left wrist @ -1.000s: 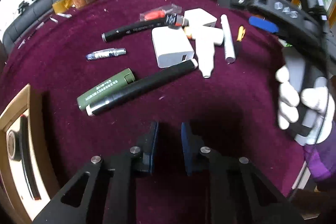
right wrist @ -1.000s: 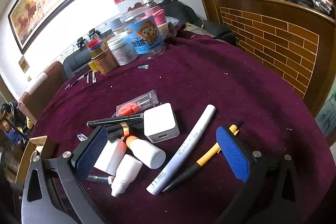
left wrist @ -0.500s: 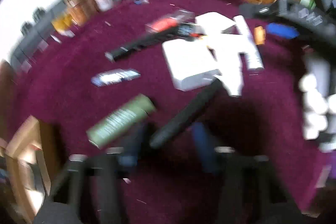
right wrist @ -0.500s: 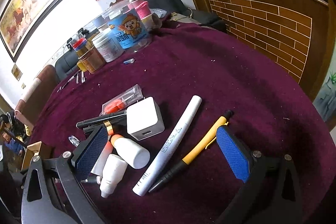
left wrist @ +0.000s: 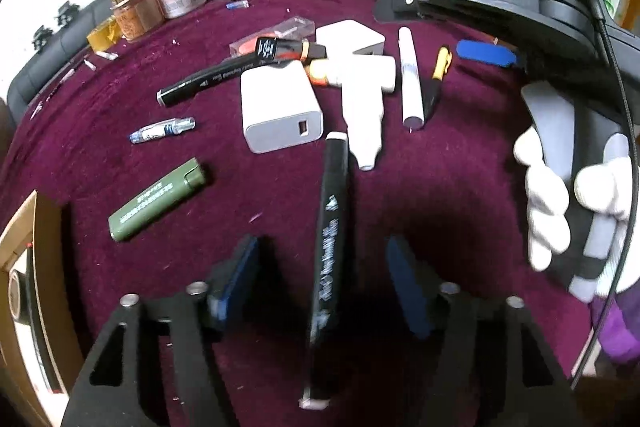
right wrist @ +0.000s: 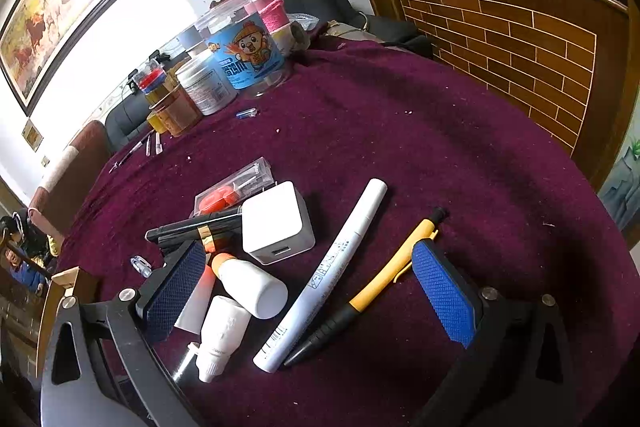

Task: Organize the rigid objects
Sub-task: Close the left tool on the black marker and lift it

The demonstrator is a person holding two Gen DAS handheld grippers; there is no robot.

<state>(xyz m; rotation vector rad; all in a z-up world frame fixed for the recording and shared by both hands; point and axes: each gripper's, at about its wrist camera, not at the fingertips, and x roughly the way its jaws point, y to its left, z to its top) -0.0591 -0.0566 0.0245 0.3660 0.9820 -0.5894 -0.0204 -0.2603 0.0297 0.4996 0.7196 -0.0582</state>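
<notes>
My left tool (left wrist: 320, 279) stood released, the black marker (left wrist: 330, 247) lying on the bench (left wrist: 460, 195) between its pads, long axis running near to far; my right tool (right wrist: 308, 291) hovered spread above the white pen (right wrist: 324, 275)

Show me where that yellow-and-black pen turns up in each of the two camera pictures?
Left wrist view: the yellow-and-black pen lies far right in the pile, mostly hidden behind the white marker.
Right wrist view: the pen lies in full, low and centre-right, between the open fingers.
Shared landmark: the white marker lies just left of the pen in both.
</notes>
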